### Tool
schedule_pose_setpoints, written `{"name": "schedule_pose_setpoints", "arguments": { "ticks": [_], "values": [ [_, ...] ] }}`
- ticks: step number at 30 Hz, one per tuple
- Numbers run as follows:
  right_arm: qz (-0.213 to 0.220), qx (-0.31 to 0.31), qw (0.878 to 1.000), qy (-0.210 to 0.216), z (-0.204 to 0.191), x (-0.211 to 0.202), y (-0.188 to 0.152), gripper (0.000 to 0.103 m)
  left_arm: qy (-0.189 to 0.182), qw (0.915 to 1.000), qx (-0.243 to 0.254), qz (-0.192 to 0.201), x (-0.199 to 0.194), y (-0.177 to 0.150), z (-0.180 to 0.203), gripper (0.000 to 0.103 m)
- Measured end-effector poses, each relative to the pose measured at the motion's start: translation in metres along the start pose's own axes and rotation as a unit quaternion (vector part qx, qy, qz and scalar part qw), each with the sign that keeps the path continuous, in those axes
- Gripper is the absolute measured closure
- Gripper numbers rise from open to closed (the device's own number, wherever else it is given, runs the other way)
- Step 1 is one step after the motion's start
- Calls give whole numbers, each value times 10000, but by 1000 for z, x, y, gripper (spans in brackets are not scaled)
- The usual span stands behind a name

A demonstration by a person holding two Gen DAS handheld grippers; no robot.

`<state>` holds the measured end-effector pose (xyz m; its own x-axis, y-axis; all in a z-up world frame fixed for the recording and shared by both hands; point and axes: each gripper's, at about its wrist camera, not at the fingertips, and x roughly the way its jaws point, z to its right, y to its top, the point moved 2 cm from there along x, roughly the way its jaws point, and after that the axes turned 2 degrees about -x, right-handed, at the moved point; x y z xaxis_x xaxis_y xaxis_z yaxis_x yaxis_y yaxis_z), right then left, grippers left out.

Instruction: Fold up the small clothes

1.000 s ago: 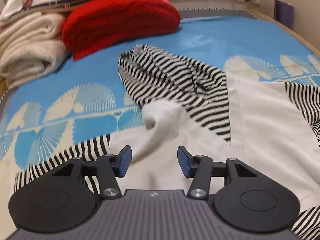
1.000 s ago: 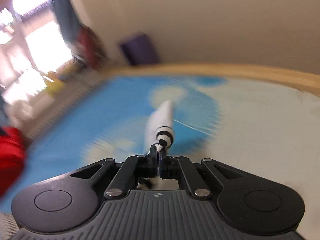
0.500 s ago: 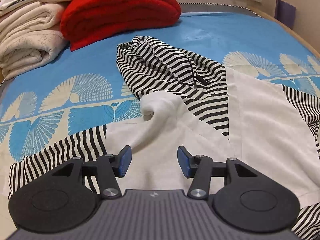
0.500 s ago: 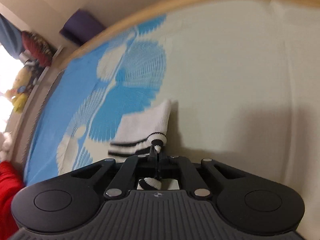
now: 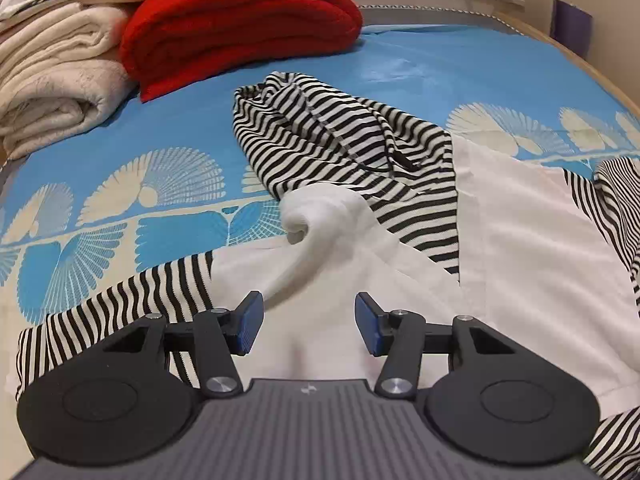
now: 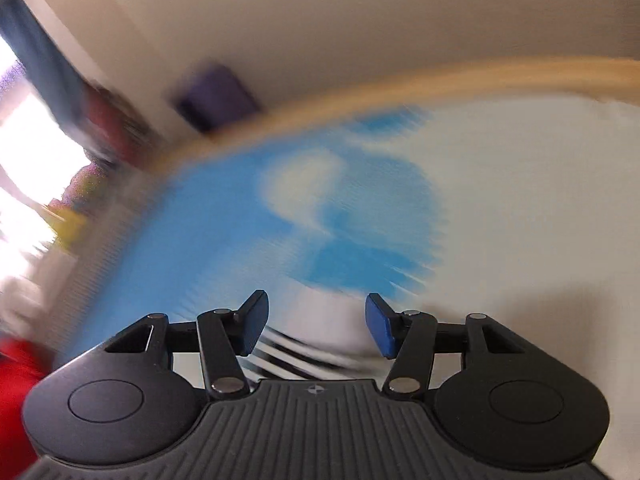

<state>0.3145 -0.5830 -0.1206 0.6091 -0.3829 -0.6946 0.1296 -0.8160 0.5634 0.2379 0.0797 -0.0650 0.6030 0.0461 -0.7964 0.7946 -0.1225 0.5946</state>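
Observation:
A white garment with black-and-white striped hood and sleeves (image 5: 400, 208) lies spread on the blue patterned bed (image 5: 420, 68). Its striped hood (image 5: 320, 136) is bunched at the far side and a striped sleeve (image 5: 120, 300) runs to the left. My left gripper (image 5: 308, 322) is open and empty, just above the white body of the garment. My right gripper (image 6: 316, 320) is open. A white sock with black stripes (image 6: 304, 340) lies blurred on the bed just below and between its fingers, free of them.
A folded red blanket (image 5: 240, 28) and cream blankets (image 5: 56, 88) are stacked at the far left of the bed. The wooden bed edge (image 6: 440, 80) runs along the right, with a wall and a purple object (image 6: 216, 96) beyond.
My right gripper has opened and let go of the striped sock, which now lies on the bed; the right view is blurred by motion. My left gripper stays open and has barely moved.

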Motion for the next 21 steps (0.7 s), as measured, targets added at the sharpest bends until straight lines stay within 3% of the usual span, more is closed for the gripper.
{"name": "schedule_pose_setpoints", "arguments": {
  "ticks": [2, 4, 5, 7, 10, 14, 18, 20, 21],
  "values": [
    [-334, 9, 9994, 33, 8, 22, -11, 47, 7, 10000, -16, -11, 0, 0, -2, 47],
    [-94, -543, 9984, 81, -4, 25, -14, 51, 39, 10000, -36, -13, 0, 0, -5, 47],
    [-125, -829, 9964, 118, -11, 29, -17, 70, 53, 10000, -65, -9, 0, 0, -7, 47],
    [-354, -895, 9943, 468, -16, 34, -20, 100, 94, 9998, -186, -42, 2, 0, -14, 47],
    [-86, -913, 9956, 205, -11, 27, -14, 102, 136, 9986, -489, -155, 8, 2, -29, 47],
    [336, -121, 9960, -823, 38, 20, 10, 102, 194, 9964, -781, -257, 14, 1, -45, 47],
    [464, -199, 9936, -1012, 58, 18, 16, 100, 204, 9968, -643, -435, 26, -8, -49, 47],
    [736, -333, 9860, -1458, 49, 10, 16, 78, 264, 9968, -574, -495, 34, -13, -52, 47],
    [870, -410, 9805, -1716, 45, 3, 13, 73, 292, 9965, -569, -534, 40, -17, -56, 47]
  ]
}}
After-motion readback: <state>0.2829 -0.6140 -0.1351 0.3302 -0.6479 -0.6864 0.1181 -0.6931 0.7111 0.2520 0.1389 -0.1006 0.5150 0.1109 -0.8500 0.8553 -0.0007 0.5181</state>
